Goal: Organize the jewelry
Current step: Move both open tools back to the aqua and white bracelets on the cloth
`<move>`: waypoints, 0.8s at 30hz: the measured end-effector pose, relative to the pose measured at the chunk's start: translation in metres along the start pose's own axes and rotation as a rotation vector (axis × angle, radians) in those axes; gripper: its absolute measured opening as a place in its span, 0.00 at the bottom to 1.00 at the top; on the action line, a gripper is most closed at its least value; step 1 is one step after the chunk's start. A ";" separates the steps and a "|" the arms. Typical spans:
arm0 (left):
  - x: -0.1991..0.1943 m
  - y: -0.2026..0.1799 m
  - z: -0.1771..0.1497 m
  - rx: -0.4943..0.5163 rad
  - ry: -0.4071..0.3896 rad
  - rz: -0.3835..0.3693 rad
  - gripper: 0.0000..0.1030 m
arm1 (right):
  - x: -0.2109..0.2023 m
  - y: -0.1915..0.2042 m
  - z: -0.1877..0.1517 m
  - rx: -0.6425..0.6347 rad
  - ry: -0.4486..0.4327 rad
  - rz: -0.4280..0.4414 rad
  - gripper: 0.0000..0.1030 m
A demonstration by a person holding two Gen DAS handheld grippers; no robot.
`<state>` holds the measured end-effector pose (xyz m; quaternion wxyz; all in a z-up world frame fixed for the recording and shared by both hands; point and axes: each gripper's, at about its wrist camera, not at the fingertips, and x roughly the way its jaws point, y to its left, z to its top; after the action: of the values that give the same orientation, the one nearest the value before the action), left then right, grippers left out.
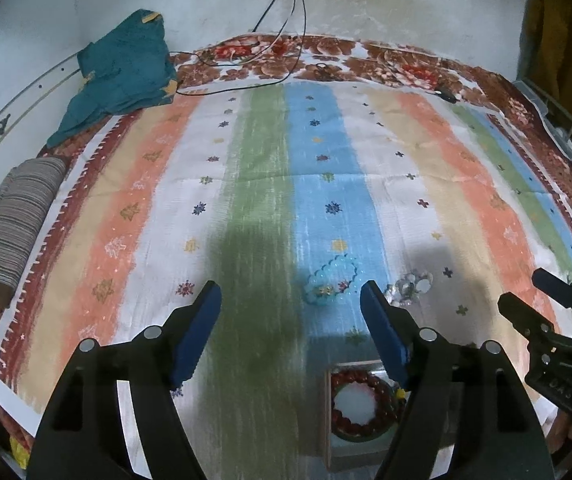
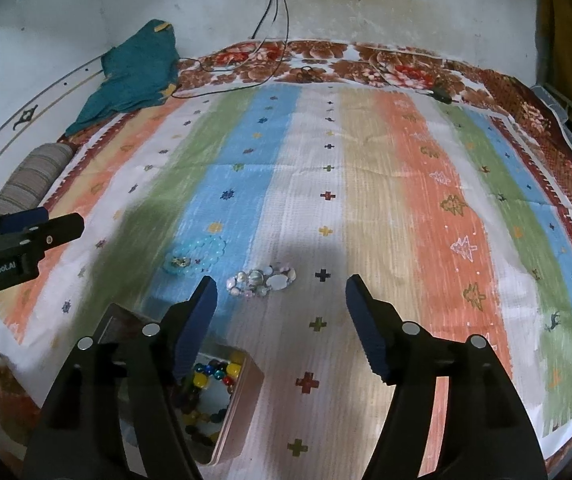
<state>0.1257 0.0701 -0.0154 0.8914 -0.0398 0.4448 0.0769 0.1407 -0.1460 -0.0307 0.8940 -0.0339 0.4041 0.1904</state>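
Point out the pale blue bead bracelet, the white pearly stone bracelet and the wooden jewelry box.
Pale blue bead bracelet (image 2: 198,254): right wrist view, bead loop.
White pearly stone bracelet (image 2: 262,279): right wrist view, middle stones.
Wooden jewelry box (image 2: 242,404): right wrist view, right wall.

We see a striped, matt woven cloth (image 2: 365,200), glossy translucent pale-blue beads (image 2: 202,252), shiny pearly glass stones (image 2: 262,280), and a smooth pinkish box (image 2: 242,404) holding glossy coloured beads (image 2: 214,372).

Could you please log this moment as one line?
left gripper open, empty | right gripper open, empty | blue bracelet, pearly bracelet on cloth | box holds beads
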 end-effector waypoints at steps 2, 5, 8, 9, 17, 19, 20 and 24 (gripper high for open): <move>0.005 -0.003 0.003 0.016 0.003 0.007 0.72 | 0.003 -0.001 0.001 0.002 0.000 -0.004 0.73; 0.011 -0.008 0.005 0.037 0.012 0.020 0.73 | 0.010 -0.003 0.001 0.004 0.019 -0.017 0.74; 0.020 -0.011 0.009 0.044 0.033 0.012 0.76 | 0.017 -0.006 0.003 0.018 0.038 -0.008 0.78; 0.021 -0.011 0.010 0.043 0.039 0.010 0.77 | 0.019 -0.007 0.004 0.020 0.041 -0.007 0.78; 0.051 -0.011 0.015 0.047 0.108 0.022 0.80 | 0.040 -0.018 0.011 0.057 0.103 0.009 0.78; 0.055 -0.011 0.017 0.047 0.119 0.023 0.80 | 0.048 -0.019 0.013 0.054 0.123 0.004 0.78; 0.057 -0.011 0.017 0.049 0.124 0.025 0.80 | 0.050 -0.020 0.013 0.053 0.130 0.003 0.78; 0.063 -0.014 0.019 0.067 0.127 0.032 0.81 | 0.060 -0.018 0.011 0.032 0.157 -0.003 0.78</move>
<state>0.1799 0.0656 -0.0543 0.8609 -0.0079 0.5034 0.0736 0.1914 -0.1415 -0.0687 0.8603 -0.0351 0.4759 0.1794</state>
